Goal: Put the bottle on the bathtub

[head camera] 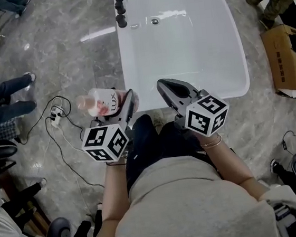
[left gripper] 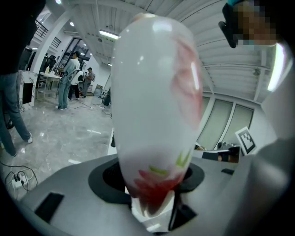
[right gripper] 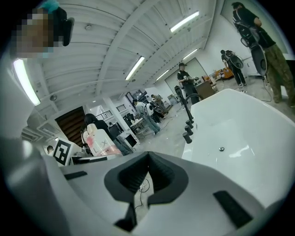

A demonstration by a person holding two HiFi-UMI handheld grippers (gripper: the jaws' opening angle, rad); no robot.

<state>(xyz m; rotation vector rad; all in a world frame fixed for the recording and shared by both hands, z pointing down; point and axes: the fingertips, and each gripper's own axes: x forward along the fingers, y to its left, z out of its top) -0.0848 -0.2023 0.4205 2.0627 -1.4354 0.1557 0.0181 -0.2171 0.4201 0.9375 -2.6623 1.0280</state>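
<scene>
Left gripper view: left hand-held gripper [left gripper: 152,180] pinching bottle [left gripper: 156,92]; right hand-held gripper [right gripper: 147,160] closed, empty.

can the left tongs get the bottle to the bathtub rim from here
Probably yes: the left tongs hold the bottle just short of the bathtub, with nothing visible between them; the black taps stand farther along.

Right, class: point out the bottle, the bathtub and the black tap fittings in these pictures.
bottle [head camera: 101,102]: head view, on its pink-and-white body.
bathtub [head camera: 182,47]: head view, on its bare white floor.
black tap fittings [head camera: 120,8]: head view, on the middle of the row.
</scene>
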